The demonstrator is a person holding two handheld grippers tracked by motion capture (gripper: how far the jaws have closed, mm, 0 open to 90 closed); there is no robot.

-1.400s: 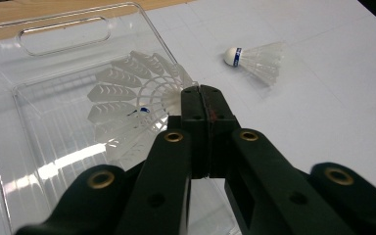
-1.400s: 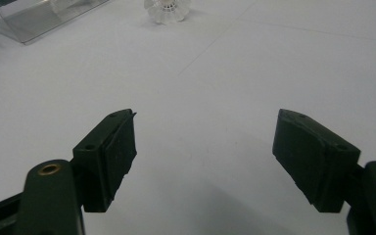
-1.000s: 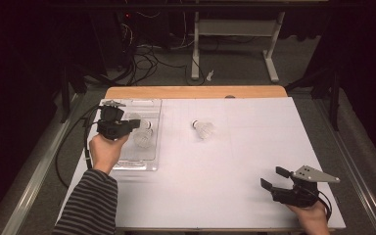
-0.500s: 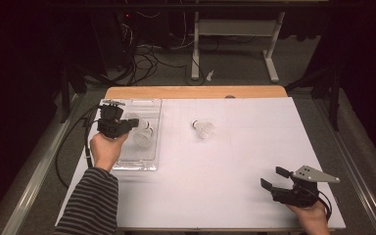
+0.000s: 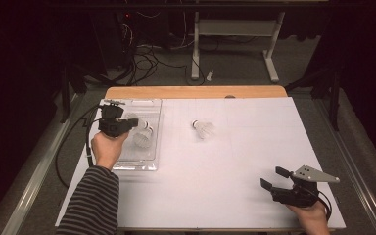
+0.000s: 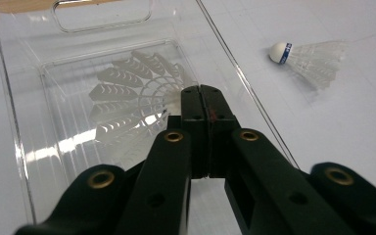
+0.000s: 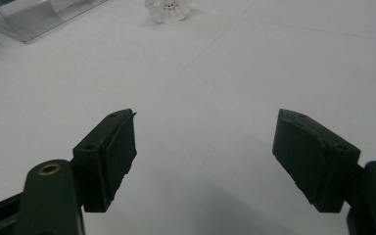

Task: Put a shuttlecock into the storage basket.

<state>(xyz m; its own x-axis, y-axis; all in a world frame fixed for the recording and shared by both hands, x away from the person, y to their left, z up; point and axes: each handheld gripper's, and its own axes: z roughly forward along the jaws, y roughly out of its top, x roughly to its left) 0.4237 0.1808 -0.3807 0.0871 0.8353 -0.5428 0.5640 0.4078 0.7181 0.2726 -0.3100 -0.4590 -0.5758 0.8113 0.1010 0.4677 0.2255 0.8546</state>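
Loose shuttlecock lies right of the left gripper, far-left of the right one.

The left gripper hovers over the clear plastic tray with its jaws pressed together; whether they pinch the shuttlecock in the tray I cannot tell. The second shuttlecock rests on the white table just right of the tray, cork pointing far-left, skirt near-right. The right gripper waits at the near right corner, jaws wide apart and empty, well apart from it. The left hand looks nearer.
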